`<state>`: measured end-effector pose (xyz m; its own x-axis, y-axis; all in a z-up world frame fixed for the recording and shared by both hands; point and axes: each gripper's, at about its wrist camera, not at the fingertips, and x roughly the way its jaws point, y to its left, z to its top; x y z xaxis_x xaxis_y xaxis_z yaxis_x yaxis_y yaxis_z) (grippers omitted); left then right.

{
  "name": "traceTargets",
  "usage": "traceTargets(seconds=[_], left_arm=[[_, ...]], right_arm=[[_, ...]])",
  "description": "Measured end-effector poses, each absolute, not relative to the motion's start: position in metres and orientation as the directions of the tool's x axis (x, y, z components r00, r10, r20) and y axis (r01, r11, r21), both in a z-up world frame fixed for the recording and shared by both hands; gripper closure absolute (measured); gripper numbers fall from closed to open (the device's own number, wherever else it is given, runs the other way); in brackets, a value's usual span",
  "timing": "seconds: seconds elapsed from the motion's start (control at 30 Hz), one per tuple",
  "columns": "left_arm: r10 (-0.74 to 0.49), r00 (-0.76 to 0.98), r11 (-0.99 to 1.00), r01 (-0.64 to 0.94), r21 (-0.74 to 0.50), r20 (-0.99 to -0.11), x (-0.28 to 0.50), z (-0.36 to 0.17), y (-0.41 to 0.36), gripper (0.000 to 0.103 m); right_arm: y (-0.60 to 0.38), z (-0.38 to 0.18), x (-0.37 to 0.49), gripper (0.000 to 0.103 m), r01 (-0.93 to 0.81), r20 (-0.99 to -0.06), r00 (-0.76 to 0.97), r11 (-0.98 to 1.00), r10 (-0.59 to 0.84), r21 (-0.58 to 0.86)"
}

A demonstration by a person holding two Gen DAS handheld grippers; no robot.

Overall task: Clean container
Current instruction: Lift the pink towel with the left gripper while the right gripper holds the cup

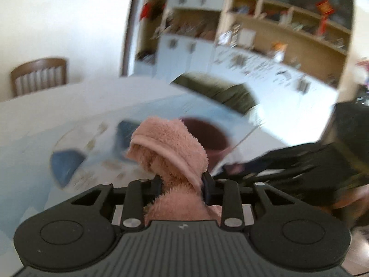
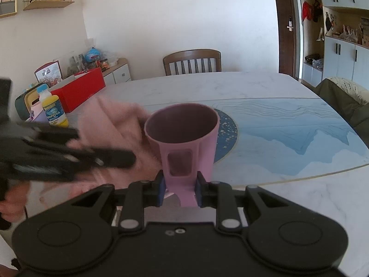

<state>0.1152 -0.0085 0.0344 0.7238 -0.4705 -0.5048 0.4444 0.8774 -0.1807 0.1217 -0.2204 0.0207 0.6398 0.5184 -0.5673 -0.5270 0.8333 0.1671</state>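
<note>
We judge the cup light and stiff, most likely plastic, with smooth walls that would slip under a pinch on the body. The handle is the sensible place to take it, and that is where we have it: the right gripper is clamped on the flat lower end of the handle, jaws on either side. Held so far from the body, the cup can twist when the cloth pushes on it, so we would keep the pressure gentle and aimed toward the handle.

The cloth is soft, fluffy and limp; it bunches and folds over itself. The left gripper is closed on a wad of it, with a hooded fold standing up past the fingertips and the rest trailing back. That padded fold is the part to work against the cup.

The cup is pink outside and darker purple inside, tapering toward the base, its handle pierced by a rectangular window. It stands upright above the table, mouth open to us, with the cloth just beside its left wall in the right wrist view. Whether they touch we cannot tell, as the cloth is blurred. The inside looks empty; any dirt is too small to see.
</note>
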Motion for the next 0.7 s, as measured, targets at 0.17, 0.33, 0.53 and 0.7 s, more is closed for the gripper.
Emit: traceTargets(seconds=[0.17, 0.33, 0.53, 0.7], left_arm=[[-0.489, 0.708, 0.865, 0.468, -0.179, -0.51, 0.127, 0.03, -0.021, 0.072], [-0.485, 0.69, 0.87, 0.444, -0.214, -0.538, 0.14, 0.013, -0.017, 0.072], [-0.43, 0.676, 0.9, 0.379, -0.218, -0.598, 0.154, -0.009, -0.007, 0.073], [-0.463, 0.684, 0.884, 0.402, -0.238, -0.563, 0.141, 0.003, 0.002, 0.073]], right_arm=[[-0.221, 0.02, 0.12, 0.079, -0.533, -0.573, 0.635, 0.831, 0.519, 0.163], [-0.223, 0.018, 0.118, 0.079, -0.536, -0.577, 0.634, 0.83, 0.515, 0.153], [-0.225, 0.018, 0.118, 0.08, -0.533, -0.579, 0.633, 0.831, 0.514, 0.155], [-0.227, 0.019, 0.12, 0.08, -0.524, -0.576, 0.634, 0.835, 0.516, 0.171]])
